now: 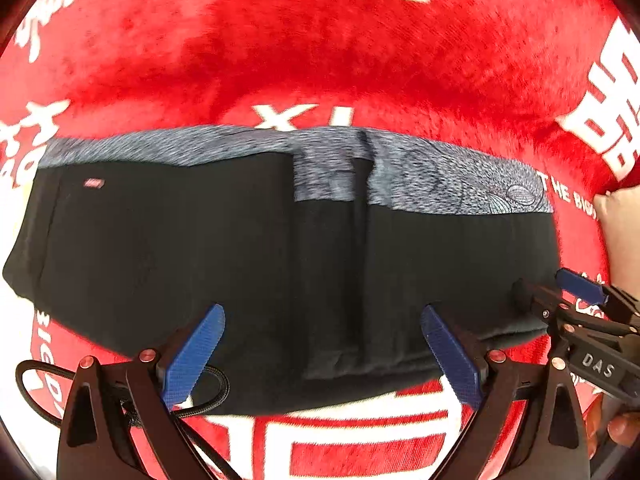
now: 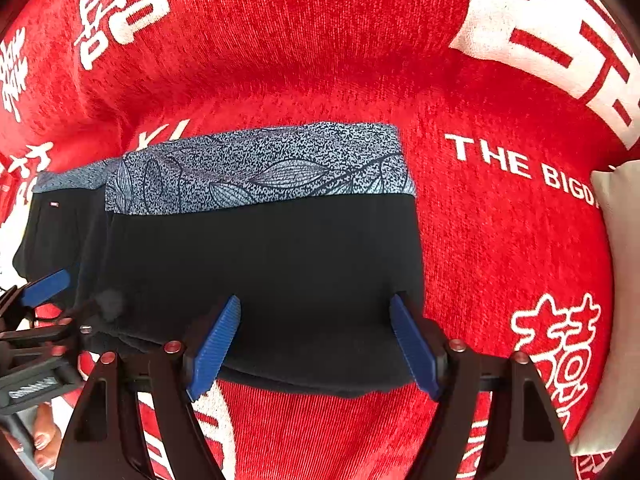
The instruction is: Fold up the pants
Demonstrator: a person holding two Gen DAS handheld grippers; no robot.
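Black pants [image 1: 224,264] with a grey leaf-patterned band [image 1: 440,176] along the far edge lie folded flat on a red blanket [image 1: 320,52]. My left gripper [image 1: 322,332] is open and empty, its blue pads over the near edge of the pants. My right gripper [image 2: 316,328] is open and empty over the near right part of the pants [image 2: 272,264]; the patterned band [image 2: 260,168] lies beyond it. The right gripper also shows at the right edge of the left wrist view [image 1: 560,292], and the left gripper at the left edge of the right wrist view [image 2: 68,292].
The red blanket [image 2: 500,240] has white lettering and characters around the pants. A pale cushion [image 2: 620,280] lies at the right edge. A black cable [image 1: 208,396] loops by the left gripper's left finger.
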